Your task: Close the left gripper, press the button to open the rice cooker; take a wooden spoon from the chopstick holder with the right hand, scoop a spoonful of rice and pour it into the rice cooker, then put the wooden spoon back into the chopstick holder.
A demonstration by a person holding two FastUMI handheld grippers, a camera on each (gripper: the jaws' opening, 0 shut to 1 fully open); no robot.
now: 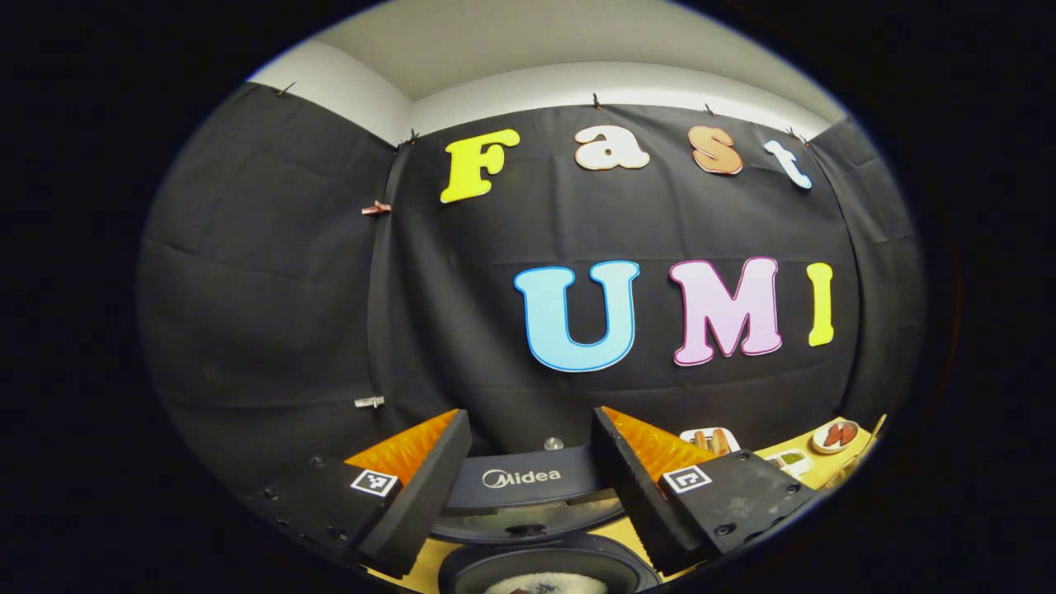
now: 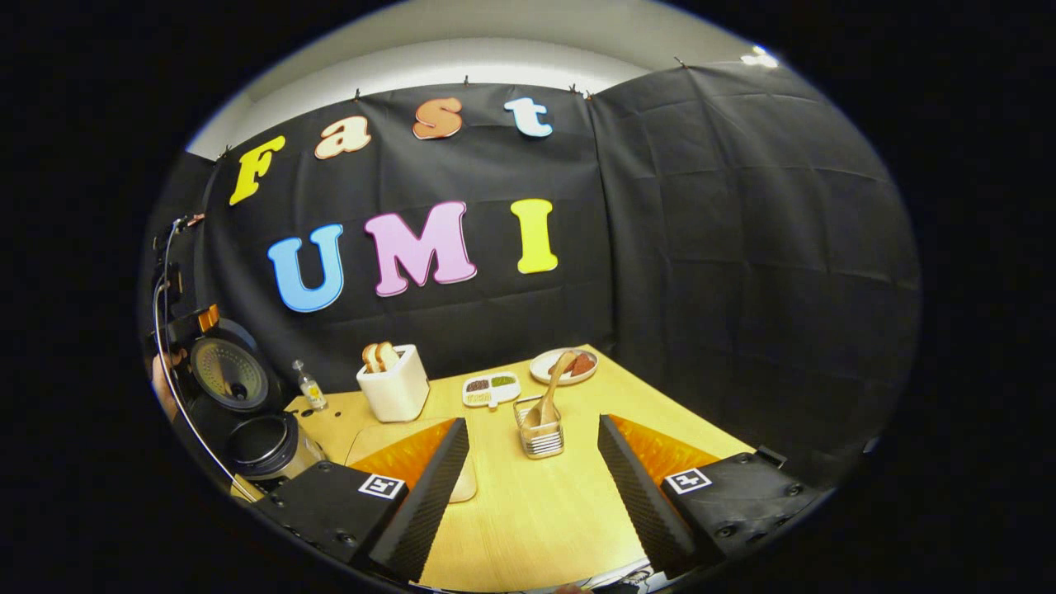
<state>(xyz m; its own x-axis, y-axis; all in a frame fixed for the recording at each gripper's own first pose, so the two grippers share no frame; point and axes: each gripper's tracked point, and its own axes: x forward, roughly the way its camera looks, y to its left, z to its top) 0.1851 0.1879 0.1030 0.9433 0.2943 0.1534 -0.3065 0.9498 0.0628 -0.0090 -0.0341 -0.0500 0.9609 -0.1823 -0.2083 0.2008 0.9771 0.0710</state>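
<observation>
At the far left of the right gripper view, the rice cooker [image 2: 247, 412] stands open, lid raised, pot dark inside. Right of it sit a toaster [image 2: 394, 388] and then the chopstick holder [image 2: 540, 436], the wooden spoon [image 2: 551, 388] upright in it, mid-surface [image 2: 528, 503]. The right claw [image 2: 532, 487] gapes wide, empty. In the left gripper view, the left claw [image 1: 528, 487] also spreads wide, holding nothing, above the cooker's pot.

Left claw [image 1: 530, 429] gapes above the open rice cooker [image 1: 536, 528].
</observation>
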